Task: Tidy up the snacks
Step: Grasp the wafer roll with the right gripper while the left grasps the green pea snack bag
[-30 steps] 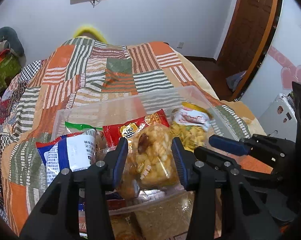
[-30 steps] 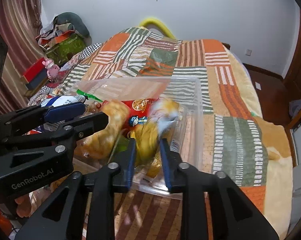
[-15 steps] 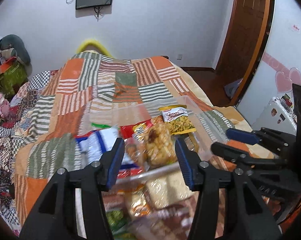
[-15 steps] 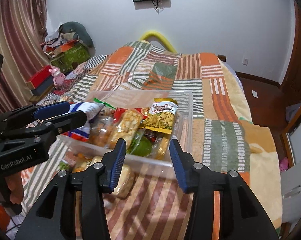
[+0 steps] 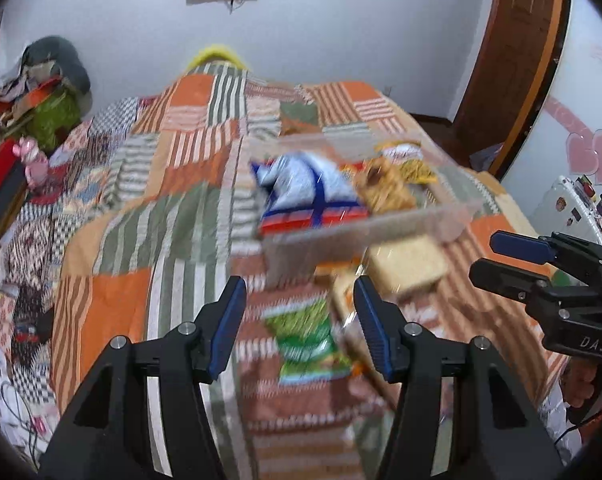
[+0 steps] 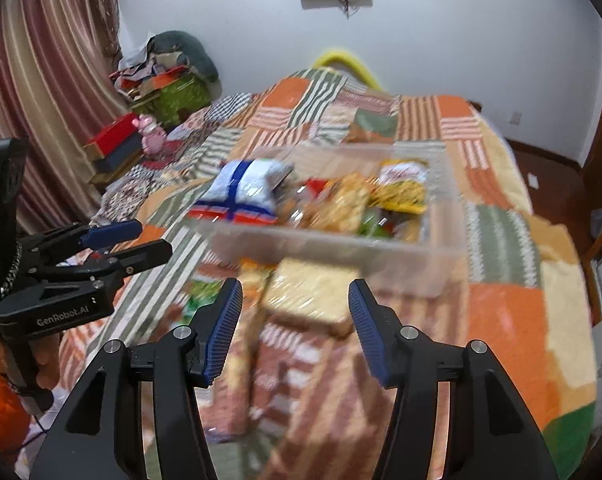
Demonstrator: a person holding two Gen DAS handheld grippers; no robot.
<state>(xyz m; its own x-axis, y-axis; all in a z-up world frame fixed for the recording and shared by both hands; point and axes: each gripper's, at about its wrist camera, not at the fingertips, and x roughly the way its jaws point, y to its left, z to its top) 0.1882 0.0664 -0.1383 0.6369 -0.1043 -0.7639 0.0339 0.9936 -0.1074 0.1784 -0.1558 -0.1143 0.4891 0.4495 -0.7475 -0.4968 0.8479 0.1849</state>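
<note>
Both grippers have pulled back from the clear plastic bin [image 5: 381,236], which a second ago filled the near view and now sits farther up the patchwork quilt [image 5: 141,208] on the bed. The left gripper [image 5: 299,322] has just been opening its jaws; they stand apart and empty, whereas earlier they flanked a bag of golden snacks [image 5: 387,190], which now lies in the bin beside a blue-and-white packet [image 5: 305,188]. The right gripper [image 6: 295,322] has likewise just been opening and holds nothing; the yellow snack pack [image 6: 401,188] it was at lies in the bin's far right corner. Newly in view on the quilt in front of the bin are a green snack bag [image 5: 307,340] and a pale tan pack [image 6: 313,296], both blurred.
</note>
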